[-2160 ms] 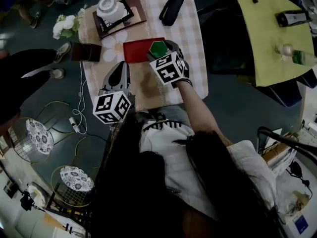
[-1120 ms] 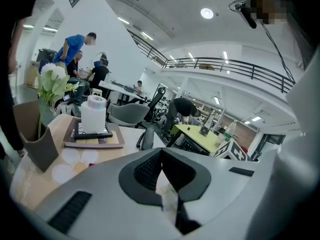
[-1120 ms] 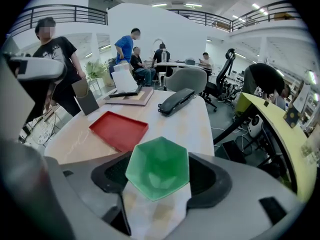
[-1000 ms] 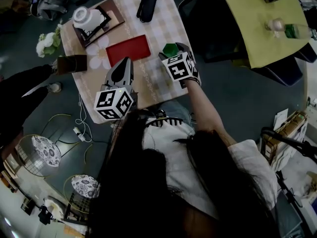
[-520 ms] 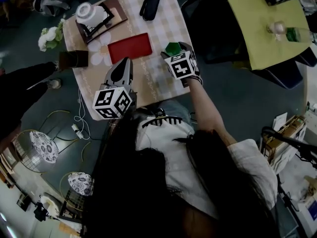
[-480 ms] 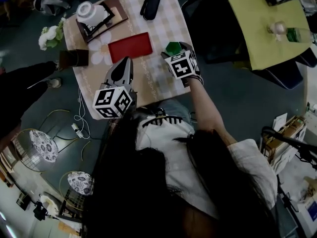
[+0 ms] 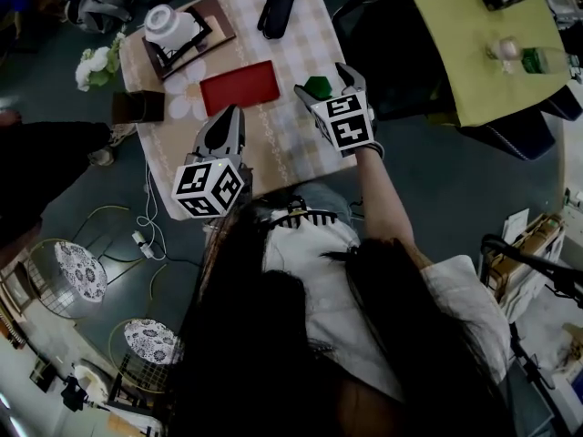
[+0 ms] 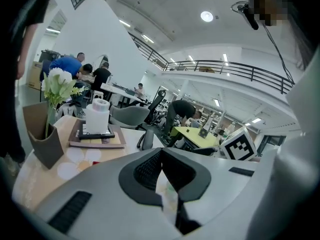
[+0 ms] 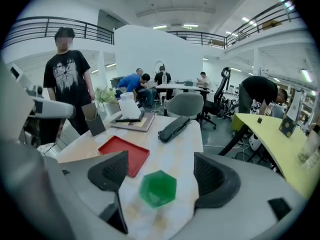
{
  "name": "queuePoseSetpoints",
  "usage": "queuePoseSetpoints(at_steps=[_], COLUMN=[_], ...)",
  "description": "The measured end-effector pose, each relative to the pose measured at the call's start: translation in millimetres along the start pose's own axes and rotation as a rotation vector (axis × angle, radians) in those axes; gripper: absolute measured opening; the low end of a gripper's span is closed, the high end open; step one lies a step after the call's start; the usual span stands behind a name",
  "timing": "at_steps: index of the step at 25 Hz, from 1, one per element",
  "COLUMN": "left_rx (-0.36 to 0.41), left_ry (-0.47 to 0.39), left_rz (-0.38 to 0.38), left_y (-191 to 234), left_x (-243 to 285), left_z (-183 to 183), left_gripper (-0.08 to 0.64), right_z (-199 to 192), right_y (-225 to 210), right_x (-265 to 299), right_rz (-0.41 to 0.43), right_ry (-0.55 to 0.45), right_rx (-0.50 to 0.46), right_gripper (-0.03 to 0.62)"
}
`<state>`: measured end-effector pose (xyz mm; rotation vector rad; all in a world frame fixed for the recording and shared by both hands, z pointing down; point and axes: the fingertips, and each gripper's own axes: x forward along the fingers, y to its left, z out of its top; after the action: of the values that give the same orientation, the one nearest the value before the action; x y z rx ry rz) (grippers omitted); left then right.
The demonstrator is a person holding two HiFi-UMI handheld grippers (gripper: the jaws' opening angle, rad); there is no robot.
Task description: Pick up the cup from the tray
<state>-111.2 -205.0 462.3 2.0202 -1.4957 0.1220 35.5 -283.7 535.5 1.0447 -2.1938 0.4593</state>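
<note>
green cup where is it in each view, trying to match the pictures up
Head view: green cup stands on the table, just right of the red tray.
Left gripper view: not in it.
Right gripper view: low centre, right of the tray.
Shared landmark: the white container, seen in all three.
</note>
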Motion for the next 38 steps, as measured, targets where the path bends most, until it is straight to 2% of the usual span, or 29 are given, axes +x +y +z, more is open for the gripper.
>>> queuePoseSetpoints(at_steps=[4, 9, 18, 20, 38], left_rx=[-0.009, -0.005, 0.009, 0.01, -0.001], left_ry=[-0.007, -0.025, -0.085, -0.09, -0.109], left_rz=[-0.043, -0.063, -0.039, -0.037, -0.032], left_y=[-8.9, -17.7, -15.6, -16.0, -13.4], left_x=[-0.4, -6.4, -29.5, -34.1, -56.8], left_z=[4.1, 4.4, 14.5, 13.8, 2.5], left_gripper=[0.009, 0.009, 0.009, 0.009, 0.009], right_z=[28.6, 43.1, 50.9, 49.2, 45.4], right_y=[3.9, 19.8, 53.5, 63.4, 93.4], right_x=[-21.4, -41.9, -59.2, -60.4, -67.4], right_rz=[0.006, 0.038, 0.036, 0.051, 0.042], right_ry=[-0.092, -0.148, -0.197, -0.193, -0.177], right_rx=[0.01, 0.033, 0.044, 0.036, -0.003], right_gripper=[0.394, 0.373, 0.055, 0.025, 0.011])
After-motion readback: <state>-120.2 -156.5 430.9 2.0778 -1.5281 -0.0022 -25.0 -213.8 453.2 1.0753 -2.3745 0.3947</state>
